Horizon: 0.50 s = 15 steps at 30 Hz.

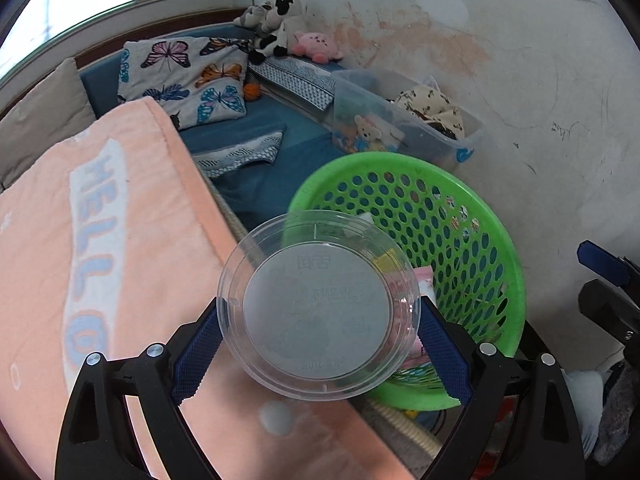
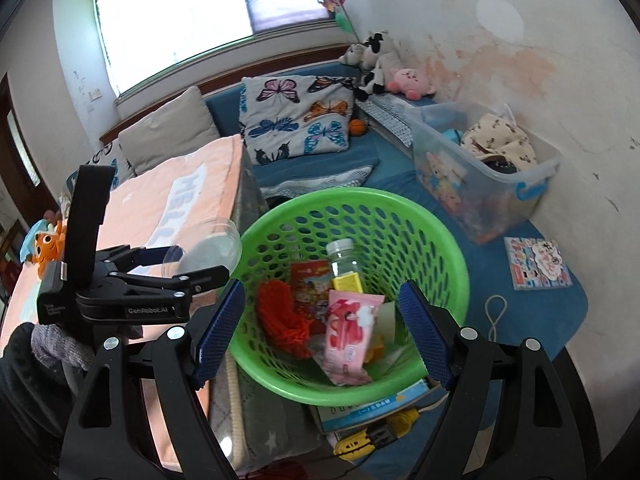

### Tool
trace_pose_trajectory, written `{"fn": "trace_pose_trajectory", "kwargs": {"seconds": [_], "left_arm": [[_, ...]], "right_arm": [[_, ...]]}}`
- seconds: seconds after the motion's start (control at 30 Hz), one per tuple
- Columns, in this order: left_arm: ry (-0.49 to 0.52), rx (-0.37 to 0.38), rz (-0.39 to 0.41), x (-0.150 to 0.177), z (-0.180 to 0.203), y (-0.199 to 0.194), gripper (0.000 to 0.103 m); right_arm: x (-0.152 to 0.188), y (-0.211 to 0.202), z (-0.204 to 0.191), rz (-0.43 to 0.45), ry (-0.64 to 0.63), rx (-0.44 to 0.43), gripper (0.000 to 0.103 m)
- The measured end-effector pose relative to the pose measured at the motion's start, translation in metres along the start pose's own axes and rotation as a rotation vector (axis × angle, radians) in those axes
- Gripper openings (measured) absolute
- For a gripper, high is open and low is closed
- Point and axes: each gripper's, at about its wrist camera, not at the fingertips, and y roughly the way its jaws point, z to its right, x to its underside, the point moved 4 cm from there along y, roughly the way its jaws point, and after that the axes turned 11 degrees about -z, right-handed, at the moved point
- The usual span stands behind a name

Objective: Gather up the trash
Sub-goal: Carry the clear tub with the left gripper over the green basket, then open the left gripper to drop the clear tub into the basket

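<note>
Trash cup (image 1: 318,306), clear plastic, sits clamped between our left gripper's (image 1: 320,344) 2 pads at frame center, overlapping the green basket's (image 1: 508,248) near rim. Our right gripper (image 2: 322,326) hangs open, empty, over it.

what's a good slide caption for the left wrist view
Left gripper holds a clear plastic cup beside the green basket of collected trash, next to a peach blanket.

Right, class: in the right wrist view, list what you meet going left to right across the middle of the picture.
Left gripper holding the clear plastic cup → red yarn bundle → pink wipes packet → far wall of the green basket → picture book on the blue mat.
</note>
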Motion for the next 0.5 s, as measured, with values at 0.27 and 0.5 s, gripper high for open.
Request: {"fn": "trace_pose_trajectory", "kwargs": {"seconds": [0.27, 0.5], "left_arm": [[0.015, 0.028, -0.035, -0.002, 0.015, 0.015, 0.09], [0.009, 0.055, -0.053, 0.0, 0.016, 0.021, 0.092]], "right_arm": [[0.003, -0.002, 0.009, 0.003, 0.025, 0.001, 0.079], [0.001, -0.003, 0.007, 0.006, 0.025, -0.004, 0.079]]}}
